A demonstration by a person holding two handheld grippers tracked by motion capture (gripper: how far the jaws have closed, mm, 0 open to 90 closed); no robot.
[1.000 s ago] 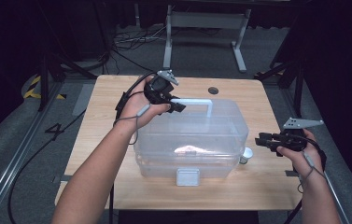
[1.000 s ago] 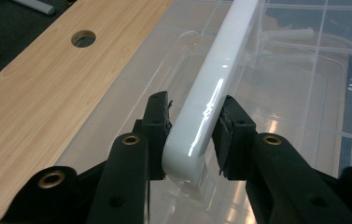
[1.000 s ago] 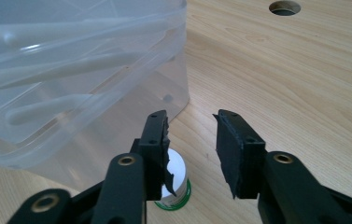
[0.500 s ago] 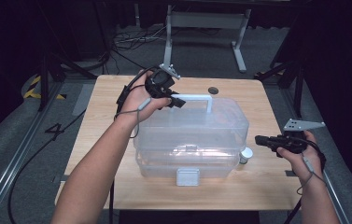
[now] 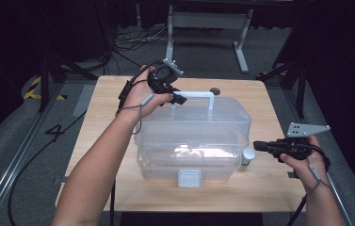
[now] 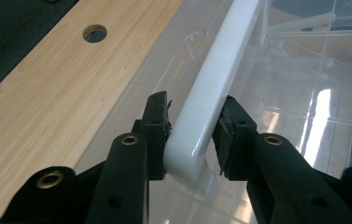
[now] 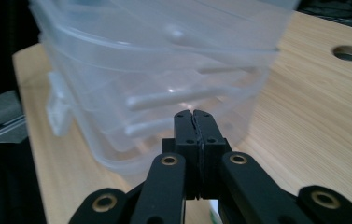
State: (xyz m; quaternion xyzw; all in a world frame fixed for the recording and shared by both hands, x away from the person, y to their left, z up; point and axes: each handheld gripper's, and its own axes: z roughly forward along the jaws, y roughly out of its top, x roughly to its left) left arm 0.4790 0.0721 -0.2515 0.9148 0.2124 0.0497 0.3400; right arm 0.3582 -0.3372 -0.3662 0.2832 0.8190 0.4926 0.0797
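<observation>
clear plastic box (image 5: 194, 136) at the middle of the table (image 5: 95, 122); left gripper (image 5: 177, 96) clamped on the box's white handle (image 6: 211, 100) near its left end. right gripper (image 5: 260, 146), jaws pressed together and empty, beside the box's right side, above a small jar (image 5: 247, 156).

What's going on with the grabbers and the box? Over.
Left gripper clamped on white handle of clear box. Right gripper shut, empty, beside box. Small jar near it.

Light wooden table (image 5: 95, 122), round hole (image 5: 215, 91) near far edge. Clear plastic box (image 5: 194, 141) stands mid-table; small grey-capped jar (image 5: 247, 156) just beside box's right end.
</observation>
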